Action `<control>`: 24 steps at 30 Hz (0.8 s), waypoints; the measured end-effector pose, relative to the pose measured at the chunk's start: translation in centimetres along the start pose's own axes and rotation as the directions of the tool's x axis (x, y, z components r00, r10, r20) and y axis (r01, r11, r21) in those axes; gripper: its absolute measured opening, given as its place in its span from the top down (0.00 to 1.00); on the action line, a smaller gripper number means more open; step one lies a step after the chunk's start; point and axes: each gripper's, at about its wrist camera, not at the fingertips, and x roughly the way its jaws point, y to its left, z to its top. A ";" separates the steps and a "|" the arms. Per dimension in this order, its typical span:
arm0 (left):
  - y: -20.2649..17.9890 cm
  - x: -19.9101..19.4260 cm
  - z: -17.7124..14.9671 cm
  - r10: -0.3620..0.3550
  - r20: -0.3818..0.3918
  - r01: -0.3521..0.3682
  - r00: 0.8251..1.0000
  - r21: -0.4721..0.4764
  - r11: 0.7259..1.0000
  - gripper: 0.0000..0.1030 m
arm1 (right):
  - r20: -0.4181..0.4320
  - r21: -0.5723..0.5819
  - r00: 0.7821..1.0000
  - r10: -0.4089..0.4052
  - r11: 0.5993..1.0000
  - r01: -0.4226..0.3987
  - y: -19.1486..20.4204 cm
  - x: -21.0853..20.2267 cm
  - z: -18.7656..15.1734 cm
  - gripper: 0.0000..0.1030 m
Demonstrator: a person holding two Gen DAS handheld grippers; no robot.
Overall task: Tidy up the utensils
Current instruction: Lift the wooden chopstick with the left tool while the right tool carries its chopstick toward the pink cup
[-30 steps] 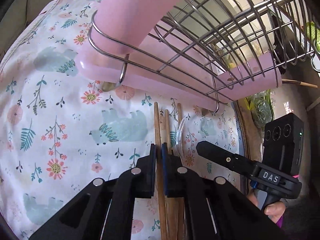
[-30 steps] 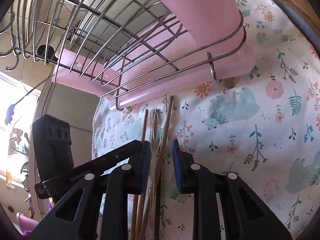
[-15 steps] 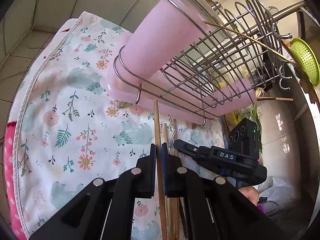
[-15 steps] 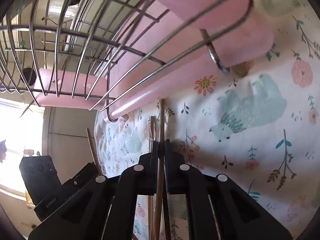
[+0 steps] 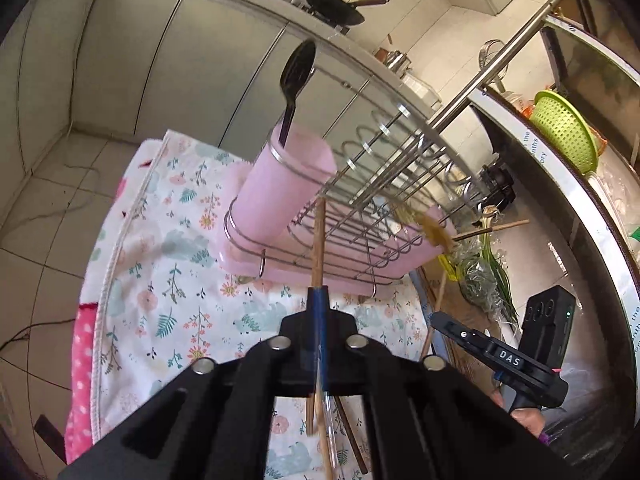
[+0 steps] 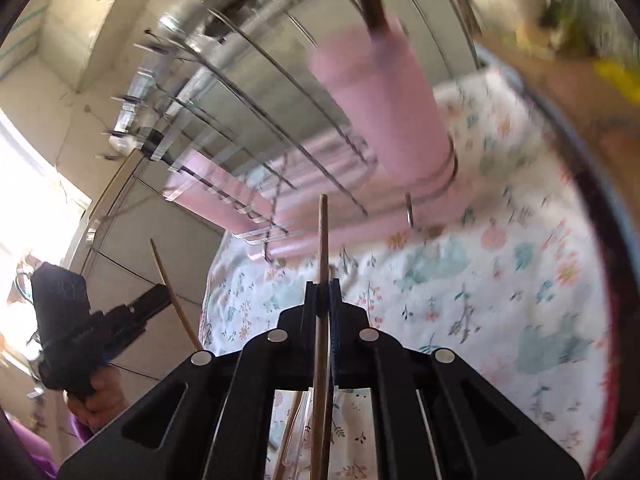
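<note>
My left gripper (image 5: 318, 300) is shut on a wooden chopstick (image 5: 319, 240) and holds it above the floral cloth, pointing at the wire dish rack (image 5: 360, 216). A pink utensil cup (image 5: 280, 192) on the rack's left end holds a black spoon (image 5: 294, 80). My right gripper (image 6: 323, 292) is shut on another wooden chopstick (image 6: 323, 236), lifted and aimed toward the pink cup (image 6: 384, 104). The left gripper with its chopstick (image 6: 172, 284) shows at the right wrist view's left. More chopsticks and a clear utensil (image 5: 332, 440) lie on the cloth below my fingers.
The rack stands on a pink drip tray (image 5: 312, 272) on a floral cloth (image 5: 168, 288). A green colander (image 5: 564, 128) sits on a shelf at right. Vegetables in a bag (image 5: 480, 276) lie beyond the cloth's right edge. Cabinets and a wok (image 5: 332, 8) are behind.
Both grippers rose from the cloth, each lifting a chopstick. The right gripper went from open to shut on its chopstick. The rack and cup now appear farther below and ahead.
</note>
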 end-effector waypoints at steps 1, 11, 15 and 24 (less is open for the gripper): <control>-0.6 -0.9 0.4 0.000 0.025 0.000 1.000 0.012 1.000 1.00 | 0.031 -0.028 0.999 -0.004 1.000 0.005 0.6 -1.2 0.1 0.94; -2.8 -5.2 2.9 0.012 0.086 -0.017 0.996 0.059 0.998 1.00 | 0.275 -0.195 0.962 0.001 0.979 0.055 5.1 -10.9 2.7 0.94; 1.1 0.4 1.8 0.062 -0.099 -0.068 0.993 -0.059 0.996 0.90 | 0.269 -0.200 0.963 -0.006 0.978 0.062 5.2 -11.5 2.8 0.94; 7.9 11.9 1.4 0.202 -0.298 -0.267 0.933 -0.195 0.944 0.88 | 0.240 -0.189 0.970 -0.032 0.979 0.079 4.8 -9.2 3.6 0.94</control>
